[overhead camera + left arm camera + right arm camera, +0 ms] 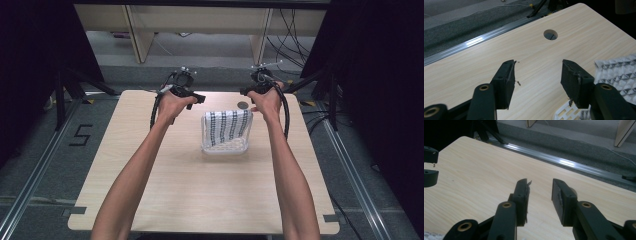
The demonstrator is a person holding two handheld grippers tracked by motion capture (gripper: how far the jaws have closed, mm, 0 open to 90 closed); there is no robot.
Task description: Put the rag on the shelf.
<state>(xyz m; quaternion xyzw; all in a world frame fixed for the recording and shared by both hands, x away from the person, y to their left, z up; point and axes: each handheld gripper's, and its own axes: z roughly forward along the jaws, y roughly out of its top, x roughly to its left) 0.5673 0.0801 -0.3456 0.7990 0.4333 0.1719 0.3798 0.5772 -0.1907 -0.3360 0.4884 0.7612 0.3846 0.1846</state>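
Note:
A white cloth with black patterned stripes (227,125) is draped over a white plastic basket (225,147) at the middle of the wooden table (200,190). My left gripper (196,98) is held above the table's far side, left of the basket; in the left gripper view it (537,72) stands open with nothing between the jaws, and the cloth (619,72) and basket rim (565,113) lie at the lower right. My right gripper (246,91) hovers beyond the basket's far right corner; in the right gripper view it (540,187) is open and empty over bare wood.
A round cable hole (243,105) sits in the table near the far edge, also seen as a hole (550,34) ahead of the left jaws. Metal floor rails (564,161) run beyond the table. Dark stands and cables flank both sides.

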